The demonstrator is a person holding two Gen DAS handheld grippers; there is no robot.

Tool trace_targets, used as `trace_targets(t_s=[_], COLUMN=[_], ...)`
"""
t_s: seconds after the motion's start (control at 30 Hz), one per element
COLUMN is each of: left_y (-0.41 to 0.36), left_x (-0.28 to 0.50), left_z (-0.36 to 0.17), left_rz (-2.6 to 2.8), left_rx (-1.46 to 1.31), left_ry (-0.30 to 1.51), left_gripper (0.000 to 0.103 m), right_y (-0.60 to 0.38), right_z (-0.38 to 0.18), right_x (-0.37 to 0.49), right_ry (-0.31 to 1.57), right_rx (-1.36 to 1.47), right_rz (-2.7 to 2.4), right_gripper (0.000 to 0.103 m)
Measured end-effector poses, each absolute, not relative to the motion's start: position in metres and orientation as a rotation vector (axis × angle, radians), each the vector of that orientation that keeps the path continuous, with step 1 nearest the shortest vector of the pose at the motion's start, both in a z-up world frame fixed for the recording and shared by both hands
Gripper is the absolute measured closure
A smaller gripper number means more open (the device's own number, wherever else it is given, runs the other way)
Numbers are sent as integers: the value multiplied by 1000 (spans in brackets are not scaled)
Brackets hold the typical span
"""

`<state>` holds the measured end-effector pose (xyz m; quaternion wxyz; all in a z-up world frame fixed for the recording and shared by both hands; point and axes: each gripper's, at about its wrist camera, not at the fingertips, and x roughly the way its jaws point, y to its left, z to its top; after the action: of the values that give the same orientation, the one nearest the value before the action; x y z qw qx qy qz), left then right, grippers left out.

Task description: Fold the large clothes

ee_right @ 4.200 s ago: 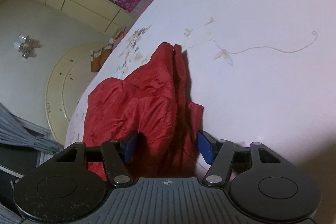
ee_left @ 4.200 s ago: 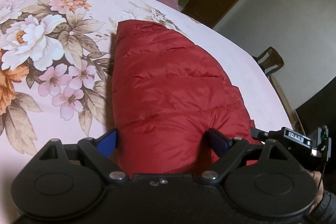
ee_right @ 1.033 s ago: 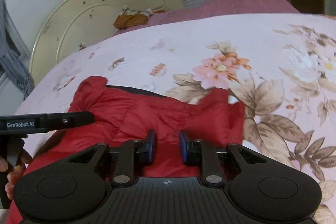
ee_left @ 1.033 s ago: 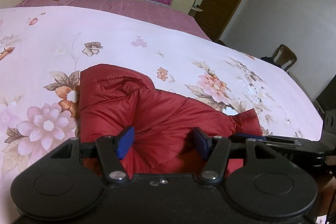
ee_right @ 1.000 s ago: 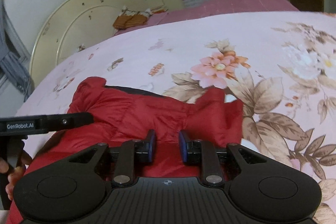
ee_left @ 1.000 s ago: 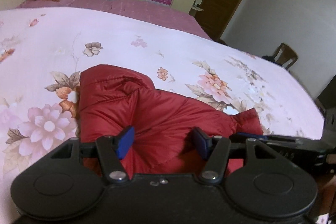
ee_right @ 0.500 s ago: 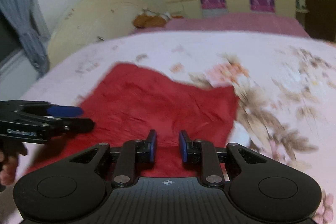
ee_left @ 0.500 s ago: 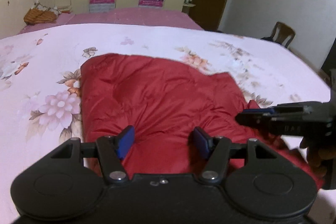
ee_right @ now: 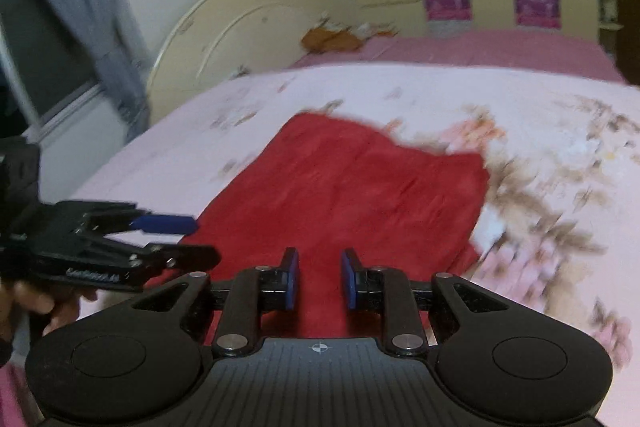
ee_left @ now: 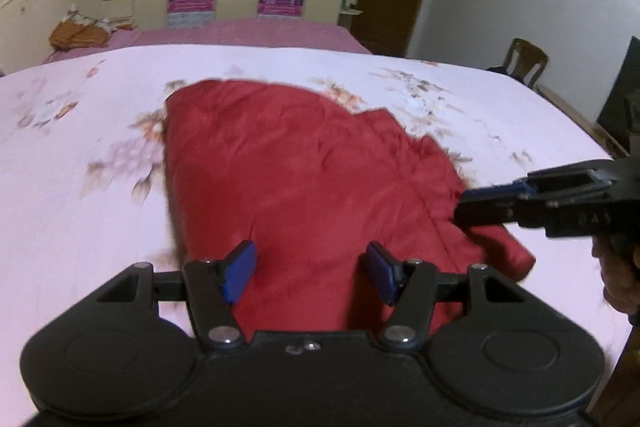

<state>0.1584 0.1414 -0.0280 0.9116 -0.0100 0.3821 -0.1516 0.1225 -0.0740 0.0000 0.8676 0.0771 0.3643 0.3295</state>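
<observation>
Both tongs have drawn back and up from the jacket since a second ago — then each view sat low over the red quilting with cloth filling the space at the pads, now each looks down on the whole garment from farther off, with motion blur over the bedspread. The jacket has changed too: a second ago it lay bunched with a dark lining edge and a raised hump at its far left, and now it lies as one flat, roughly four-sided red slab on the bed, its near end running under the left tongs in that view.

The left tongs stand about half open, blue pads well apart, and nothing is pinched between them; the red seen in the gap is the jacket lying below. The right tongs stand narrow, a slim gap between the pads. They appear empty as well, though the cloth behind that gap makes it hard to rule out a fold caught there. Each tool shows in the other's view at the jacket's side edge, held in a hand.

As I judge it, a fold has just been laid down and let go — the hands are clearing off to look. What remains is likely one more fold to make the slab compact, perhaps after tucking the loose corner at the near right.
</observation>
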Motion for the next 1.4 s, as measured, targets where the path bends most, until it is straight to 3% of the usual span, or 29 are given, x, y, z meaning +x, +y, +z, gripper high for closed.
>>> trace_targets(t_s=[0.37,0.6,0.8,1.07,1.1,1.13,1.17,1.2,1.4], left_y=[128,125,118,120,115,111,106,100,71], left_x=[144,113,108,62,53,46,36,27,-9], left_z=[-46,-38,-45,-29,-18,-9,1,10,33], left_rz=[-210,-204,-168,-93,-86,-77,-52,-22,-3], left_rx=[5,37,75,34,34,27,17,12,31], left_ry=[752,759,758,801,770,742,702,646,618], left_gripper=[43,44,42,44,41,21,2,0,0], right_y=[-65,-78,-77,-95,-99,-105,-110,-114,-120], right_z=[-47,-27,-47,-22,-16,-11,-5,1,30], right_x=[117,79,79,41,33,24,17,8,-49], right_ry=[795,743,792,855,838,829,822,791,700], right_rx=[139,128,133,29,26,41,62,84,94], right_rz=[672,660,614,527,498,464,416,362,330], right_gripper=[80,80,80,80,80,79,48,0,1])
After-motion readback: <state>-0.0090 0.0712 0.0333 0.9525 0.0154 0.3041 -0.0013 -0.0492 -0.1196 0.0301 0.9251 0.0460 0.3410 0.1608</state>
